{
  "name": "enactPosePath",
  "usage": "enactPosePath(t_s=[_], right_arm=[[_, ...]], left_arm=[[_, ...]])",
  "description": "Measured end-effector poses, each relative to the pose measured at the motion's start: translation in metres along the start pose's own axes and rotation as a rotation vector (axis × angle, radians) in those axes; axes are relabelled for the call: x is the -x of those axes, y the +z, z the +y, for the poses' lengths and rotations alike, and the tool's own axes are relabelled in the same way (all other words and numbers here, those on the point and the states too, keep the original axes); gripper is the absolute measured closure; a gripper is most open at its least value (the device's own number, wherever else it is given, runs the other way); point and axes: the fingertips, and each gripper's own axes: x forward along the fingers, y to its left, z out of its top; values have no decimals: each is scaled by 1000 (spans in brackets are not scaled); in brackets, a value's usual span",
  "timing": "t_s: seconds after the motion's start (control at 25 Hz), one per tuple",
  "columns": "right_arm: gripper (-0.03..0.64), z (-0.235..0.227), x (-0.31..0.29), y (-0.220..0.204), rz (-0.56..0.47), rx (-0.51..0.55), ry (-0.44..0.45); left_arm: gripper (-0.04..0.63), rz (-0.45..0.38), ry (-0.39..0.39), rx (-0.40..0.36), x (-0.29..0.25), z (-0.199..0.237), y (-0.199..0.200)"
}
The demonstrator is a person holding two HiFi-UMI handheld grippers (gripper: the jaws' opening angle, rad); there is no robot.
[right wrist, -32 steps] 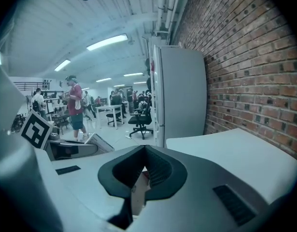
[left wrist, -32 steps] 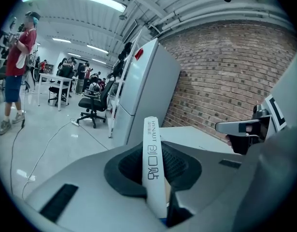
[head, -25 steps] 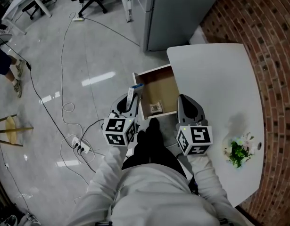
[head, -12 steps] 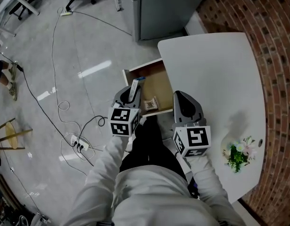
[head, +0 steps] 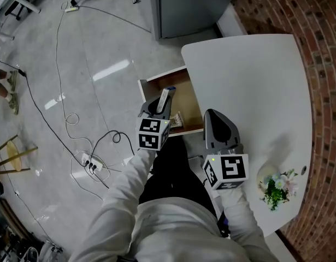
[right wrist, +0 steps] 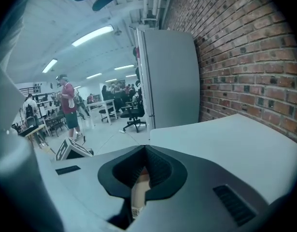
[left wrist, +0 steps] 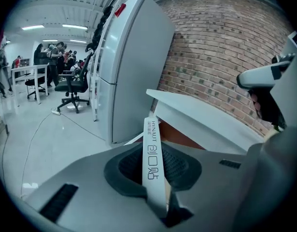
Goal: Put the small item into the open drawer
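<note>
My left gripper [head: 158,107] is shut on a thin white pack with dark print [head: 165,99], held edge-up over the left part of the open wooden drawer [head: 185,91]. In the left gripper view the pack [left wrist: 152,153] stands clamped between the dark pads and sticks out past them toward the drawer [left wrist: 179,136]. A small printed packet [head: 176,120] lies at the drawer's near end. My right gripper [head: 218,125] hovers over the table's near edge beside the drawer, shut with nothing in it; in the right gripper view its tips [right wrist: 144,150] meet.
The white table [head: 249,81] runs along a brick wall [head: 326,64], with a small flower bunch [head: 278,184] near its front right. A grey fridge [head: 189,4] stands behind the drawer. Cables and a power strip [head: 91,167] lie on the floor at left.
My left gripper has carried the white pack to the right, from beside the drawer's left wall to over its inside. The right gripper has stayed shut beside the drawer.
</note>
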Motion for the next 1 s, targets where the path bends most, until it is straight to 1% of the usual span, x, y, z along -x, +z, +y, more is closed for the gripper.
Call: enactPosePath(t_s=[0.12, 0.28, 0.4, 0.56, 0.76, 0.92, 1.0], right_arm=[[589, -1, -6, -4, 10, 4, 13], [589, -5, -11, -12, 31, -7, 12], [589, -8, -14, -16, 38, -7, 17], [589, -12, -19, -19, 39, -8, 22], [589, -13, -24, -22, 45, -4, 27], [589, -13, -26, -23, 46, -11, 21], [589, -13, -27, -25, 48, -9, 21]], left_arm=[[522, 22, -8, -8, -16, 3, -10], [522, 54, -18, -55, -36, 4, -26], [522, 78, -13, -69, -49, 6, -38], [522, 102, -5, -61, -65, 9, -51], [522, 138, -5, -26, -83, 7, -65], [522, 166, -18, -33, -97, 5, -75], [522, 180, -18, -31, -106, 5, -86]])
